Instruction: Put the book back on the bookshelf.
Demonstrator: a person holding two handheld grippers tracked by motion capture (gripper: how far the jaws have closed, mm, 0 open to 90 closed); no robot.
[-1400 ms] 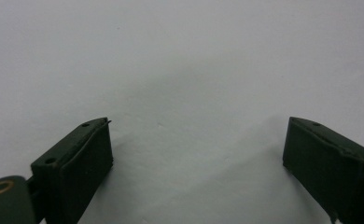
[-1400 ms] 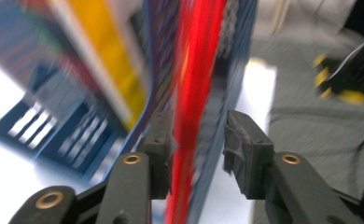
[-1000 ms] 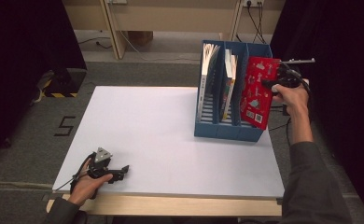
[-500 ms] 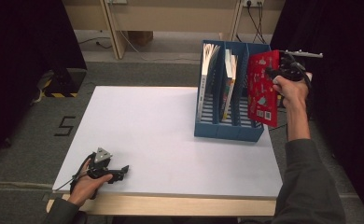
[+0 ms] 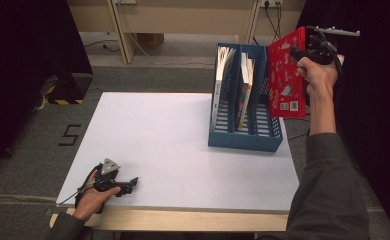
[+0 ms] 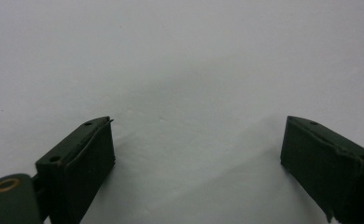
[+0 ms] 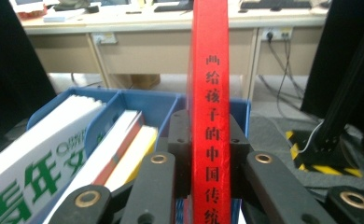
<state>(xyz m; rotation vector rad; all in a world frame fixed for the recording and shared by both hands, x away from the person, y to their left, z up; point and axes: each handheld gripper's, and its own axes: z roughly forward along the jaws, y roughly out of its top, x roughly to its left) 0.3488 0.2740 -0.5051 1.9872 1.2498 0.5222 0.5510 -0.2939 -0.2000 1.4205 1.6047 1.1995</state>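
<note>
The right gripper point(image 5: 303, 56) has lifted the red hardcover book with cartoon pictures on its cover point(image 5: 286, 75) higher since the earlier frames, so the book now hangs above and just to the right of the blue plastic three-slot file rack point(image 5: 243, 137) at the far right of the white table point(image 5: 153, 135). Its jaws are clamped on the book's spine, which runs upright between them in the right gripper view, black Chinese characters down its red face. The rack's left and middle slots hold other books. The left gripper point(image 5: 125, 185) rests at the near left corner of the table, well apart from the rack, jaws spread wide over bare tabletop with nothing between them.
</note>
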